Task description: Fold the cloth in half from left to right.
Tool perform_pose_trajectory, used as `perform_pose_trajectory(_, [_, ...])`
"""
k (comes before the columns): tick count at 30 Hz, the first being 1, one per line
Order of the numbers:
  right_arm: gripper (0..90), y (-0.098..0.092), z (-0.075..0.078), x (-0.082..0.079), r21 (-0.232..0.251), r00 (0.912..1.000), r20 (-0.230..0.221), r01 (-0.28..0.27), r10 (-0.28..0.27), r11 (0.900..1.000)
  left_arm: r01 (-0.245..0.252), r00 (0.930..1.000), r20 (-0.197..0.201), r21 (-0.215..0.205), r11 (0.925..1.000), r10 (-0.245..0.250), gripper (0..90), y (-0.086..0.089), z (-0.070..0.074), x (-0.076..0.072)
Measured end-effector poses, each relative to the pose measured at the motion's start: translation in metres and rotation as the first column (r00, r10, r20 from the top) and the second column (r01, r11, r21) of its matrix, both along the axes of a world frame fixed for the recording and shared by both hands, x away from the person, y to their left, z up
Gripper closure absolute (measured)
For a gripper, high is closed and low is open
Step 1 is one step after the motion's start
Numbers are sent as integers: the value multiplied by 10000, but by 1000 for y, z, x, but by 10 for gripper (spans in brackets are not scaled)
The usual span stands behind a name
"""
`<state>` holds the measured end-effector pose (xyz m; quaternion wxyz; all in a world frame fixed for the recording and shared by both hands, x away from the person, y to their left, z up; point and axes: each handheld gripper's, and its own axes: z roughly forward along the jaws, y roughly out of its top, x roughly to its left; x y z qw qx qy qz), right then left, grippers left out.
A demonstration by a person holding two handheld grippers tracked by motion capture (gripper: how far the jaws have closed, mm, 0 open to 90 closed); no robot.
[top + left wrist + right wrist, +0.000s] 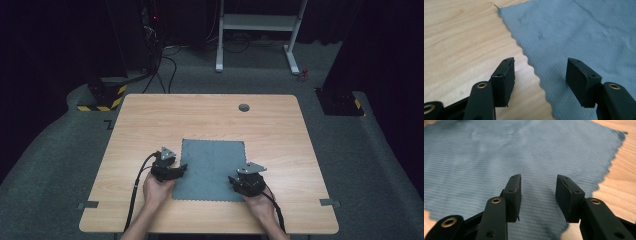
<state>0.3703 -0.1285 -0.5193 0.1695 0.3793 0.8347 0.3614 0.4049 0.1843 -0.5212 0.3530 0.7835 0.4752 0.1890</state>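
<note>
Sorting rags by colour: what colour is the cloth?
Grey-blue cloth, clearest in the right gripper view.

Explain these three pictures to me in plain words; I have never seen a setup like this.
A person sits at a light wooden table, holding a black two-jaw hand tool in each hand: the left gripper and the right gripper. One camera looks down from above; the other two ride on the grippers and look along their jaws. A square grey-blue cloth with zigzag edges lies flat on the table. Both grippers stand open at its near corners, and nothing is held.
</note>
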Motion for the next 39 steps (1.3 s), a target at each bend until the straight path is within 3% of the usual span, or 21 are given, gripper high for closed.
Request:
perform_pose_trajectory(4, [563,6,3,-2,-160,9997,131,-222,224,9996,-148,9999,23,412,9990,147,413,-3,1,9])
perform_pose_trajectory(7, [573,14,6,-6,-26,9984,115,-554,555,9985,103,9988,453,1160,9932,-157,421,-5,2,8])
perform_pose_trajectory(10, [579,22,6,-10,-39,9960,121,-891,891,9960,159,9985,505,1364,9905,-229,432,-3,2,8])
perform_pose_trajectory(12, [578,29,6,-11,12,9936,180,-1116,1116,9937,59,9995,297,1108,9938,-92,423,2,3,10])
perform_pose_trajectory(17, [562,48,5,-16,299,9880,-21,-1541,1542,9876,-47,10000,52,1177,9930,42,421,10,6,18])
perform_pose_trajectory(21, [563,64,6,-18,524,9810,108,-1942,1939,9796,-118,9999,-58,599,9981,122,423,11,13,32])
perform_pose_trajectory(25, [577,81,4,-21,645,9739,72,-2268,2268,9718,-167,9995,-272,579,9982,183,432,7,12,49])
perform_pose_trajectory(27, [593,89,3,-24,635,9668,82,-2556,2556,9647,-183,9984,-523,855,9962,228,424,4,9,59])
perform_pose_trajectory(32, [639,105,3,-29,819,9543,202,-2988,2981,9508,-534,9972,-502,444,9976,556,435,0,5,75])
perform_pose_trajectory(35, [645,113,2,-32,807,9474,111,-3196,3198,9441,-541,9972,-491,584,9968,570,438,-2,6,79])
perform_pose_trajectory(36, [645,123,1,-36,719,9387,55,-3441,3447,9362,-542,9968,-550,671,9963,579,437,-4,6,81])
perform_pose_trajectory(39, [634,139,-3,-39,567,9275,58,-3736,3739,9259,-556,9968,-536,627,9965,590,440,-4,6,85])
